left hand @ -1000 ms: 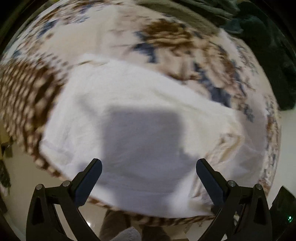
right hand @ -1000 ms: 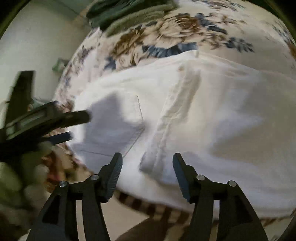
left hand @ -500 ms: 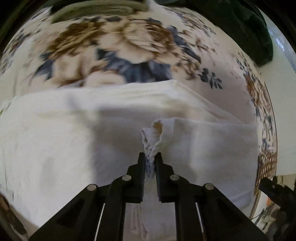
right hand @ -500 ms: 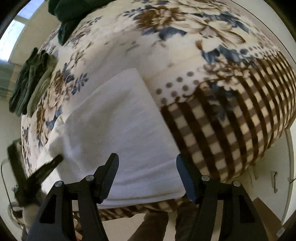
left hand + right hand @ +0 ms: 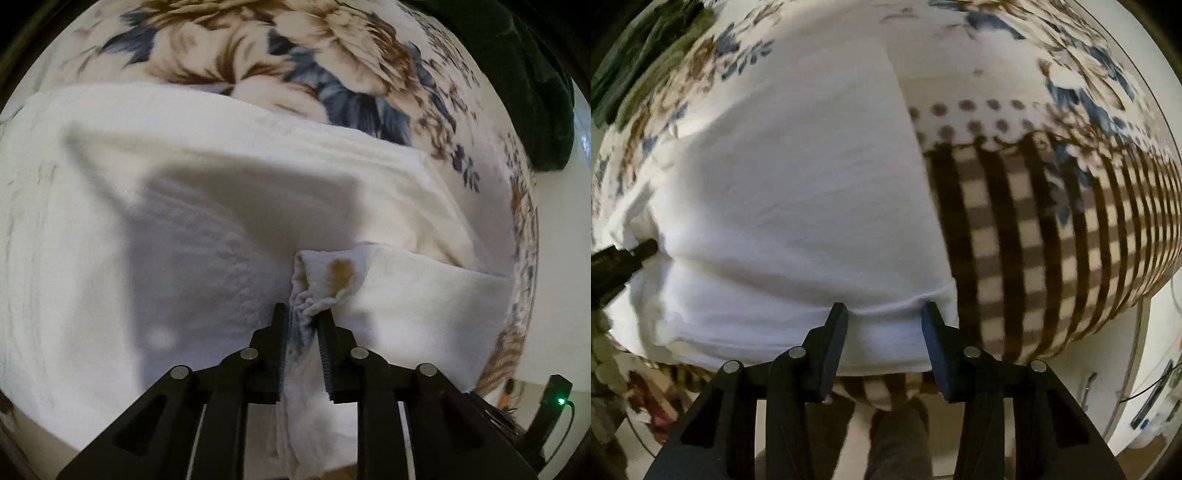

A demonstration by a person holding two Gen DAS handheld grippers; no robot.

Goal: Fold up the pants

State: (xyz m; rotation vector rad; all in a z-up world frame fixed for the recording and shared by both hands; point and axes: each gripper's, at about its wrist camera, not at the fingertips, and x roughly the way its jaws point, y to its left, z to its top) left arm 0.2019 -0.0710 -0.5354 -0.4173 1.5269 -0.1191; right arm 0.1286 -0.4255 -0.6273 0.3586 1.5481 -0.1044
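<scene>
Since half a second ago, in the left wrist view, the left gripper (image 5: 302, 317) has kept its bite while its jaws, nearly shut, pinch a bunched, stained edge of the white pants (image 5: 207, 236), lifted slightly off the layer below; a fold looks to be starting from this end. It points toward twelve o'clock, level over the floral blanket (image 5: 295, 55). In the right wrist view, the right gripper (image 5: 884, 312) has moved closer, its jaws spread wide and empty, straddling the near hem of the pants (image 5: 798, 192) at six o'clock, aimed forward and downward. The left tool's tip shows at nine o'clock; checked blanket lies at three.
</scene>
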